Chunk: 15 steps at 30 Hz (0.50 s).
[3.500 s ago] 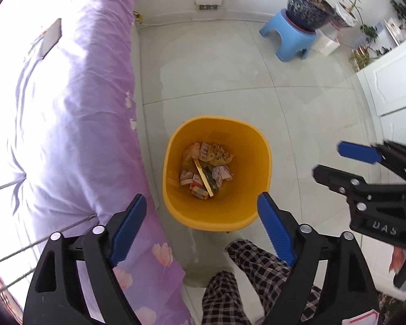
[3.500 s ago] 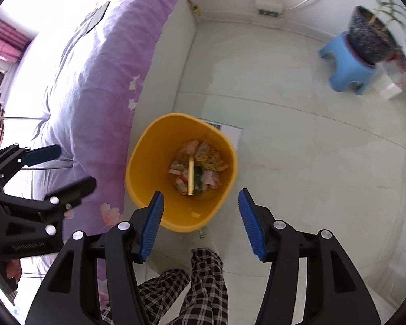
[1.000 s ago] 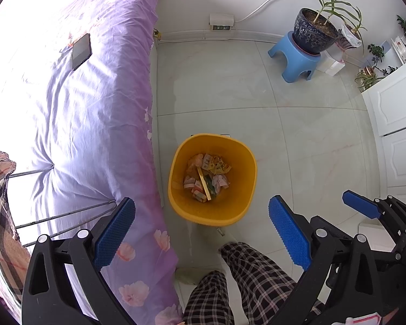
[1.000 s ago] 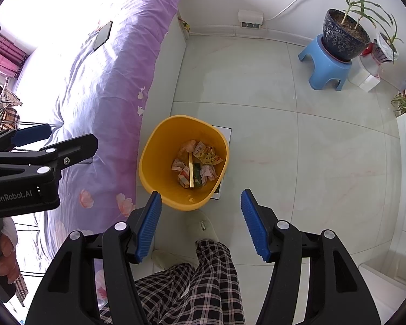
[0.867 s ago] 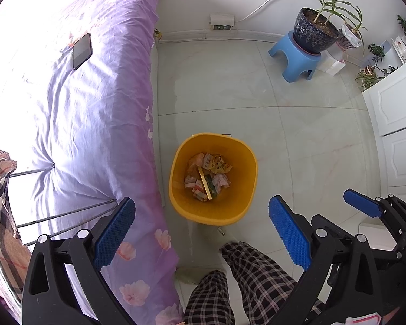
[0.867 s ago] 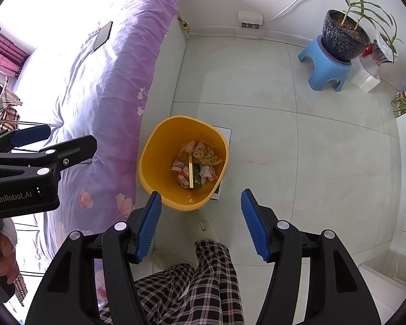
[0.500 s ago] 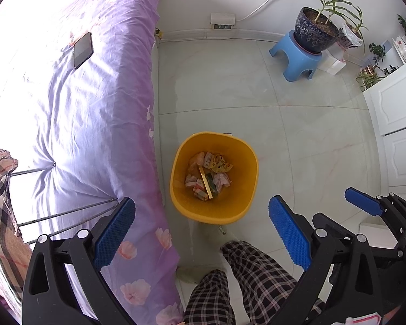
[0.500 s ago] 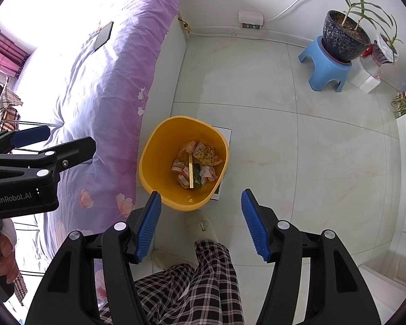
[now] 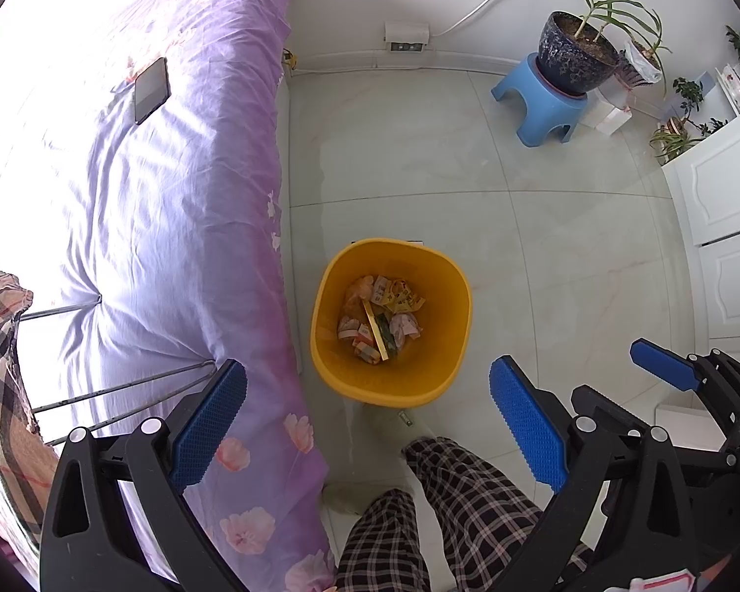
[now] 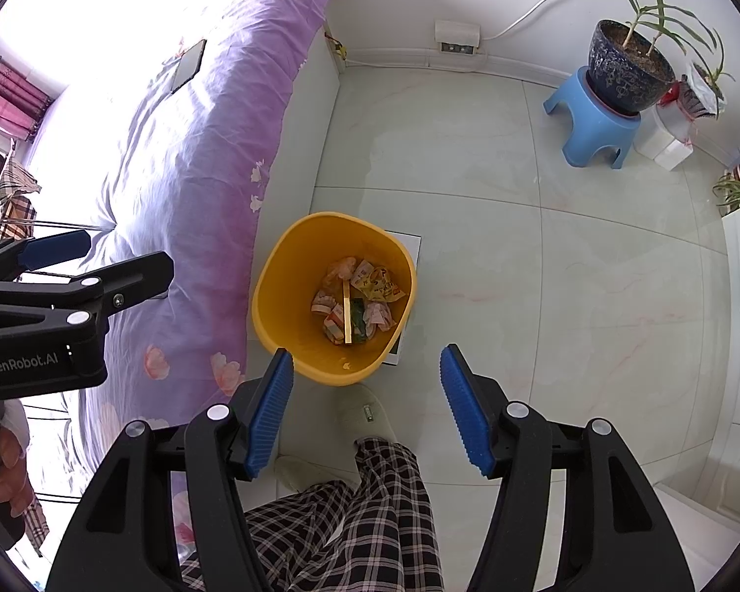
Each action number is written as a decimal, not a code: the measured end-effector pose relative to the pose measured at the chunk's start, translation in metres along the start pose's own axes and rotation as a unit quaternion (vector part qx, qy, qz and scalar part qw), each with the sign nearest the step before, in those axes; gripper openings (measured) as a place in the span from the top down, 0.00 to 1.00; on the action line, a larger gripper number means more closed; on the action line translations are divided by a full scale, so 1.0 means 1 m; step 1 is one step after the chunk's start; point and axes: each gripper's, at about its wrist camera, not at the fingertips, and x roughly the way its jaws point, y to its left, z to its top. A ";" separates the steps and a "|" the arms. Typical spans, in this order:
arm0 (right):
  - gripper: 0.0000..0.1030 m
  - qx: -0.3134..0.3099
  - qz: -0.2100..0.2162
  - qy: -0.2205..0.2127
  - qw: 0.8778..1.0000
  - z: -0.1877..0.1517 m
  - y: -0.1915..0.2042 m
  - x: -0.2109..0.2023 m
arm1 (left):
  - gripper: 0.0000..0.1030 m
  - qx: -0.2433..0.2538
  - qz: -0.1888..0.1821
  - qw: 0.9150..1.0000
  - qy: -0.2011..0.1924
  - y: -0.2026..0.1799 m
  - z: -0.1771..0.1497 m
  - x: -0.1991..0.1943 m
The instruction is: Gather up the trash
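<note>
A yellow bin (image 9: 330, 360) stands on the tiled floor beside the bed; it also shows in the right wrist view (image 10: 281, 291). Crumpled wrappers and a yellow stick lie in it as trash (image 9: 380, 318), also seen in the right wrist view (image 10: 357, 301). My left gripper (image 9: 367, 424) is open and empty, held high above the bin's near side. My right gripper (image 10: 367, 407) is open and empty, also high above the bin's near edge. Each gripper shows at the edge of the other's view.
A bed with a purple sheet (image 9: 163, 207) fills the left, a phone (image 9: 150, 90) on it. A blue stool (image 9: 547, 108) with a potted plant (image 9: 577, 56) stands far right. White cabinet doors (image 9: 720, 227) are right. The person's plaid leg (image 9: 449, 503) and slipper (image 10: 365, 414) are below.
Both grippers have risen well above the bin over the last seconds, so the bin looks smaller. Over the last second there is only a slight drift. Both stayed open and empty.
</note>
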 end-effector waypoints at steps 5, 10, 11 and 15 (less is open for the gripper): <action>0.39 -0.001 0.000 0.000 1.000 0.000 0.000 0.000 | 0.05 0.000 0.000 1.000 0.001 0.001 0.000 0.000; 0.39 0.000 -0.001 0.000 1.000 0.000 0.000 0.000 | 0.05 0.000 -0.001 1.000 0.002 0.002 -0.002 0.002; 0.39 0.000 -0.001 0.000 1.000 0.000 0.000 0.000 | 0.05 0.000 -0.002 1.000 0.003 0.002 -0.003 0.002; 0.39 0.001 -0.001 0.001 1.000 0.001 0.000 0.001 | 0.05 0.005 -0.004 1.000 0.001 0.002 -0.001 0.002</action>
